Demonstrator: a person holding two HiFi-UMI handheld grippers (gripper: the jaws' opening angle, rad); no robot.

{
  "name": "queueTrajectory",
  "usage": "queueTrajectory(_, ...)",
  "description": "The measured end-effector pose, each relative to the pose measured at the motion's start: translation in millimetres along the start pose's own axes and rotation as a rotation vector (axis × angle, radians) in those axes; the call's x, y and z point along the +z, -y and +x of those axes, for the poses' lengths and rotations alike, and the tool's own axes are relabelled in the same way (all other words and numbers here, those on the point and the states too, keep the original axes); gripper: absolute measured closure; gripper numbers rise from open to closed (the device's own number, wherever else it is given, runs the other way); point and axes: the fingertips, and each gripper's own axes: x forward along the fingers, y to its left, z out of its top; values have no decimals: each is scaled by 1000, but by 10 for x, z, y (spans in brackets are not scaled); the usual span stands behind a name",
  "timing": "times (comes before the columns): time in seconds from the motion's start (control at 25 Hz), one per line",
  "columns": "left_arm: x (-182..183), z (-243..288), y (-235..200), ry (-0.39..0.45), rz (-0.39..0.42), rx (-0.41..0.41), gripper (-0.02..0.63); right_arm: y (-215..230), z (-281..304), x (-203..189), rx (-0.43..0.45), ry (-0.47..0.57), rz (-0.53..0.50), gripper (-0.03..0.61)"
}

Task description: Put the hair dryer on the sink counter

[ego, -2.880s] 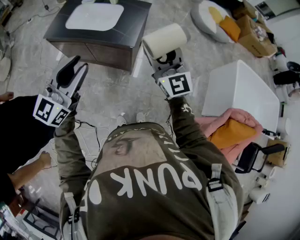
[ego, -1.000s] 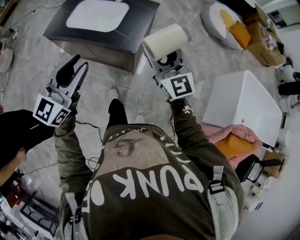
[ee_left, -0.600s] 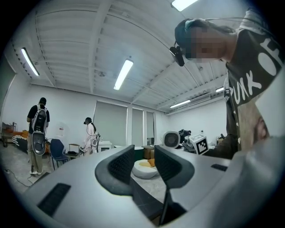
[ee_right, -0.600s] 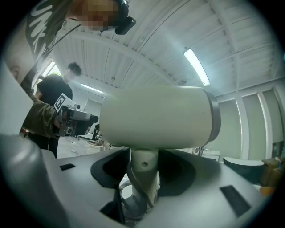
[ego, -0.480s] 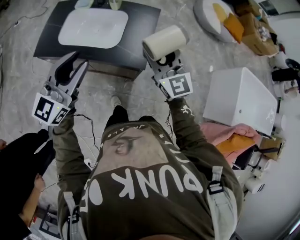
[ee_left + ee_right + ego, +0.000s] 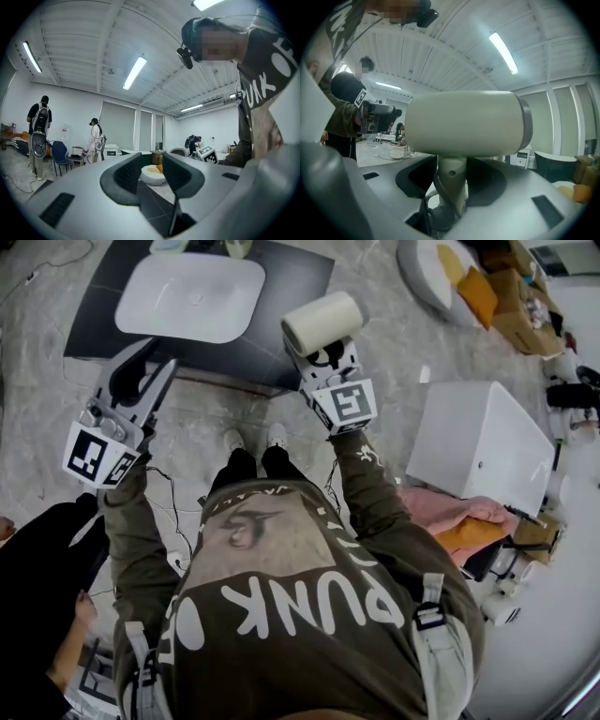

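Note:
The cream hair dryer (image 6: 322,322) is held up by its handle in my right gripper (image 6: 328,356), which is shut on it. In the right gripper view its barrel (image 6: 464,124) lies crosswise above the jaws and the handle (image 6: 450,180) runs down between them. The dark sink counter (image 6: 292,277) with its white basin (image 6: 192,296) lies just ahead on the floor below both grippers. To the left my left gripper (image 6: 142,379) points toward the counter's near edge, open, with nothing between its jaws (image 6: 151,171).
A white box (image 6: 483,442) stands at the right with pink cloth (image 6: 450,512) beside it. A beanbag (image 6: 441,277) and cardboard boxes (image 6: 525,306) sit at the top right. A person in black (image 6: 37,549) is at the lower left. Cables lie on the floor near my feet.
The person has stepped forward, so the counter and basin now lie closer under both grippers. The right gripper still holds the hair dryer; the left stays empty.

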Motion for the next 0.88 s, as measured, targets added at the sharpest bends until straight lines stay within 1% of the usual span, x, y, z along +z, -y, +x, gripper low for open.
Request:
queueTrajectory(0.12, -30, 65, -73, -5, 1, 15, 472, 88, 203, -220, 19, -40, 24, 388)
queueTrajectory(0.32, 34, 192, -91, -4, -4, 17, 472, 268, 464, -631, 32, -141, 90, 388)
queueTrajectory(0.48, 0, 243, -99, -1, -10, 7, 472, 433, 641, -1043, 15, -232, 168, 390)
queueTrajectory(0.64, -22, 261, -135, 5, -14, 0, 472, 548, 823, -1448, 4, -344, 234, 390)
queueTrajectory(0.76, -14, 260, -128, 8, -16, -4, 472, 582, 911, -1632, 2, -407, 251, 390)
queueTrajectory(0.88, -2, 271, -131, 13, -15, -11, 472, 602, 1019, -1728, 4, -467, 248, 390)
